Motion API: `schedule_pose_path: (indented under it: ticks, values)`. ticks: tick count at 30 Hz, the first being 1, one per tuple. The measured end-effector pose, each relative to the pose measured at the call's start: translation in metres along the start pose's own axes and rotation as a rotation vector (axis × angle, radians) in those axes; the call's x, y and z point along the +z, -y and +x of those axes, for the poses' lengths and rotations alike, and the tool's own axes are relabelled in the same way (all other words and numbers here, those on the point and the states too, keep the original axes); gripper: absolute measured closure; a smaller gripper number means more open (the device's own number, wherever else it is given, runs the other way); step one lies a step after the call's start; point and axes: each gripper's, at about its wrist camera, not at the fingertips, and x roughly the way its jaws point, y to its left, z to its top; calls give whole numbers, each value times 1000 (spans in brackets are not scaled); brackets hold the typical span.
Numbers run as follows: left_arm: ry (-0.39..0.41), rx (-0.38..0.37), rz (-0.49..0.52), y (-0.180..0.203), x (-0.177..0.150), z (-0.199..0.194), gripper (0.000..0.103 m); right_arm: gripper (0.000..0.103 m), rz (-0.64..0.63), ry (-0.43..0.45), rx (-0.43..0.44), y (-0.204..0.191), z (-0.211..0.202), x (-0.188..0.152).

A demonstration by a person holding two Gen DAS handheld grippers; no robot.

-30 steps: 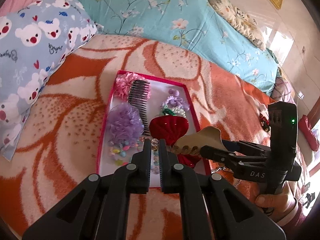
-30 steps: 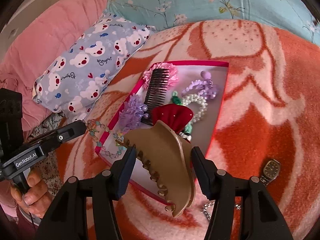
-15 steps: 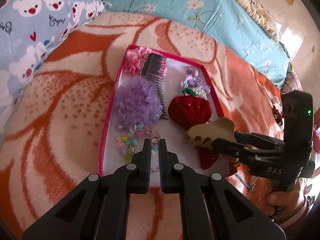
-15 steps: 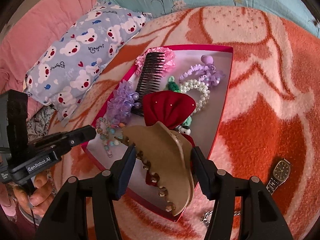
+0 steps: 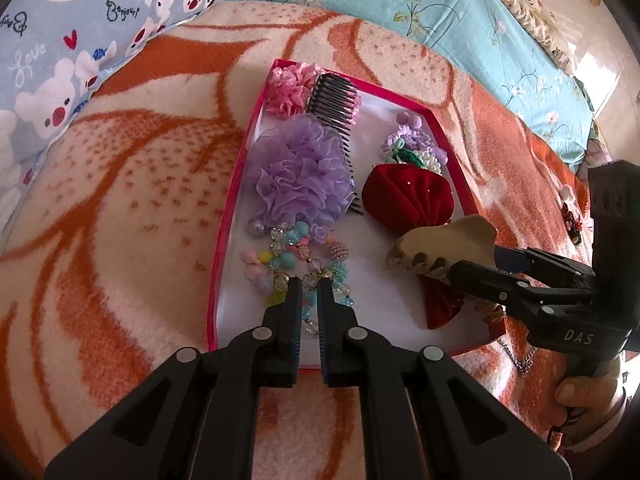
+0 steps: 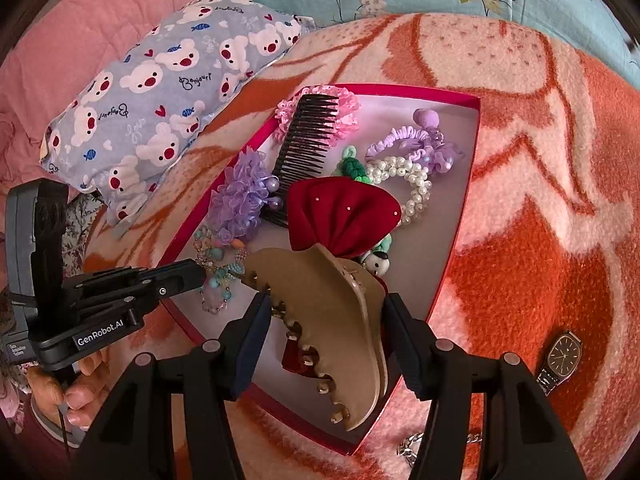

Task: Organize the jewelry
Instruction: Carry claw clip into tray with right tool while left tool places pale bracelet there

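The left gripper (image 5: 310,286) was clenched on the bead bracelet (image 5: 304,260) over the near part of the pink box (image 5: 224,248). The right gripper (image 6: 324,308) grasped the beige hair claw (image 6: 340,320) just right of it.

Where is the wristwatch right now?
Right wrist view, lower right: the wristwatch lies on the orange blanket, outside the pink box, near a silver chain.
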Motion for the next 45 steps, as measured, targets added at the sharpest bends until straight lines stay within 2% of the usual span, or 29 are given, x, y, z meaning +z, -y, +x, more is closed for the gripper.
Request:
schedule_pose_path:
  ticks: [32,33,35,37,41,45]
  values:
    - [-42,16,-30,-1,-2,4,96,42,39,5,21,1,-7,-2]
    - [-44,21,-28,0,-2,4,95,42,40,8,21,1,-8,-1]
    - [-42,26,-22,2,-2,2,86,40,42,13,24,1,-11,-1]
    - [-41,35,-18,4,-3,1,68,37,42,17,27,0,-12,-1]
    - [-39,42,-15,6,-3,0,66,36,48,22,32,1,-16,-2]
    - [-44,38,-15,8,-3,0,58,35,54,30,32,1,-18,-1]
